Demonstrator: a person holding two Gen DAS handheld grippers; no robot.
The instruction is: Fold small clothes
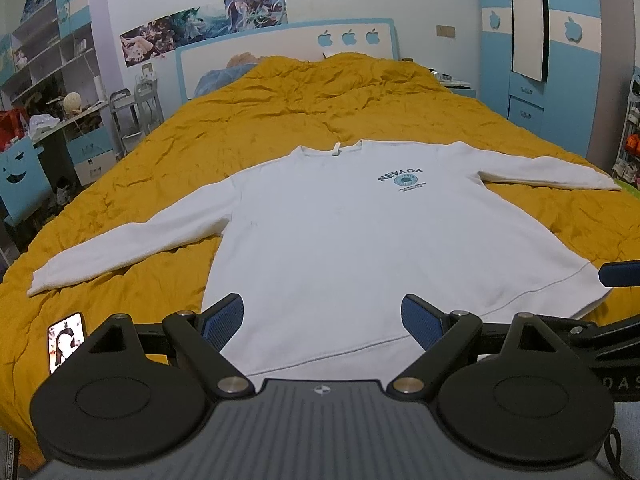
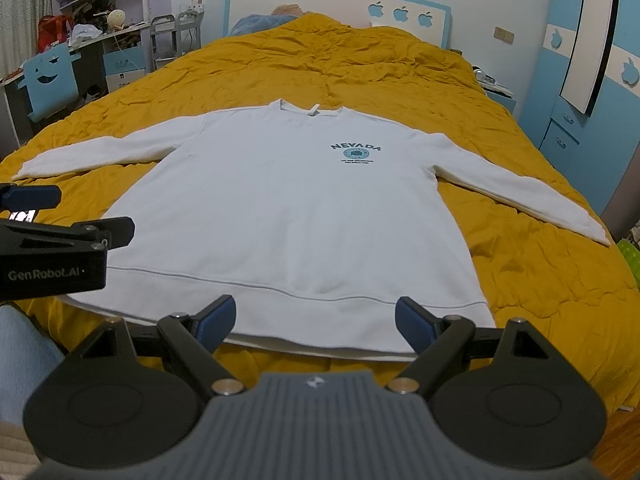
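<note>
A white long-sleeved sweatshirt (image 1: 340, 240) with a blue "NEVADA" print lies flat, front up, on the mustard bedspread, both sleeves spread out; it also shows in the right wrist view (image 2: 288, 216). My left gripper (image 1: 322, 320) is open and empty, just above the hem's left half. My right gripper (image 2: 314, 320) is open and empty, over the hem's right half. The left gripper's side shows at the left edge of the right wrist view (image 2: 48, 252). One blue fingertip of the right gripper (image 1: 620, 274) shows at the right edge of the left wrist view.
A phone (image 1: 66, 340) with a lit screen lies on the bedspread (image 1: 280, 120) left of the hem. A desk and shelves (image 1: 48, 92) stand left of the bed, a blue wardrobe (image 1: 560, 60) to the right, the headboard (image 1: 280, 52) at the far end.
</note>
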